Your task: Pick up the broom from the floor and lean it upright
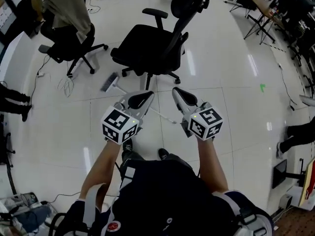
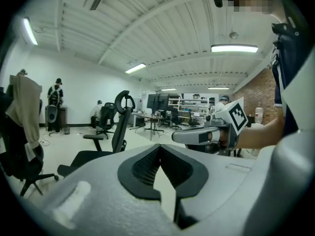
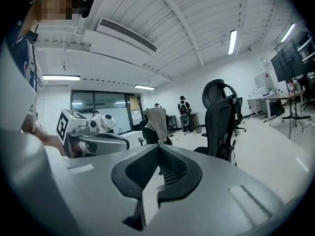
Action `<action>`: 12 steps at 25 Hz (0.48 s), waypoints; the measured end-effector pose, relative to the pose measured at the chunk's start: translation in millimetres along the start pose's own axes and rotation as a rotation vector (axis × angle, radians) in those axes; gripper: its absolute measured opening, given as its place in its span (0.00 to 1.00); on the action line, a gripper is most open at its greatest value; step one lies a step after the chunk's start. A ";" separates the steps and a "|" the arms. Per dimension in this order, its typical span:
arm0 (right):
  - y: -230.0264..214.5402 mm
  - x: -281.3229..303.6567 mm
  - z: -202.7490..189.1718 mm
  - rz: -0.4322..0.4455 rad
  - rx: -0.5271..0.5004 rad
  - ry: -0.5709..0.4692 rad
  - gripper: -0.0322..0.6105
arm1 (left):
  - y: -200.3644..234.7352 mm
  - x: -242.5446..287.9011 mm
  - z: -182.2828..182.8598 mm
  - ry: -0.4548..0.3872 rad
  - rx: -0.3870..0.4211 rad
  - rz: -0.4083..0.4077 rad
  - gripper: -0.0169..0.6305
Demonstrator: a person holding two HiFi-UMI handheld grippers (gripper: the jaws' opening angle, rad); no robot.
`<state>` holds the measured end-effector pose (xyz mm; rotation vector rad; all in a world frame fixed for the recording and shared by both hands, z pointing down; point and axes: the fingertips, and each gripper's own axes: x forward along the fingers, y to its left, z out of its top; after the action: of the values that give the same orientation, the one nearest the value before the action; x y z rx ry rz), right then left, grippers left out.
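You hold both grippers out in front of you, side by side above the glossy white floor (image 1: 221, 82). The left gripper (image 1: 146, 96) has its jaws pressed together with nothing between them. The right gripper (image 1: 178, 93) is likewise closed and empty. Just past them the broom (image 1: 109, 82) lies flat on the floor, brush head to the left, its thin handle passing below the grippers toward the right. Beyond it stands a black office chair (image 1: 152, 48). Farther left, another chair (image 1: 69, 38) carries a beige garment (image 1: 66, 6).
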<state>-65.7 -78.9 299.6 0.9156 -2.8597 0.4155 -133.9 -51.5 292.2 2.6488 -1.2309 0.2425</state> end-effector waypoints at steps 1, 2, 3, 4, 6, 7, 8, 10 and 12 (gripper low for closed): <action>-8.3 0.8 1.2 -0.057 0.015 -0.006 0.05 | 5.0 7.5 -0.9 0.009 0.009 -0.047 0.03; -15.7 -0.2 1.8 -0.116 0.029 -0.012 0.05 | 9.5 14.6 -2.4 0.020 0.016 -0.096 0.03; -22.2 -3.3 1.5 -0.177 0.044 -0.017 0.05 | 12.9 21.5 -5.0 0.032 0.022 -0.144 0.03; -28.2 -7.7 0.5 -0.235 0.060 -0.021 0.05 | 15.1 28.0 -8.1 0.045 0.030 -0.191 0.03; -37.9 -17.7 -3.3 -0.339 0.095 -0.030 0.05 | 16.6 40.1 -14.7 0.069 0.053 -0.278 0.03; -41.2 -22.3 -5.9 -0.383 0.110 -0.032 0.05 | 17.2 45.9 -18.1 0.080 0.068 -0.315 0.03; -43.3 -26.6 -9.0 -0.421 0.122 -0.035 0.05 | 17.9 52.1 -22.4 0.091 0.082 -0.347 0.03; -45.8 -36.8 -17.3 -0.492 0.141 -0.040 0.05 | 17.8 66.7 -35.3 0.120 0.105 -0.406 0.03; -50.2 -51.9 -28.2 -0.565 0.162 -0.050 0.05 | 12.0 83.9 -52.8 0.158 0.123 -0.466 0.03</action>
<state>6.3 -81.1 328.2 1.7084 -2.4693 0.5609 -92.9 -107.0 364.3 2.8588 -0.5440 0.4464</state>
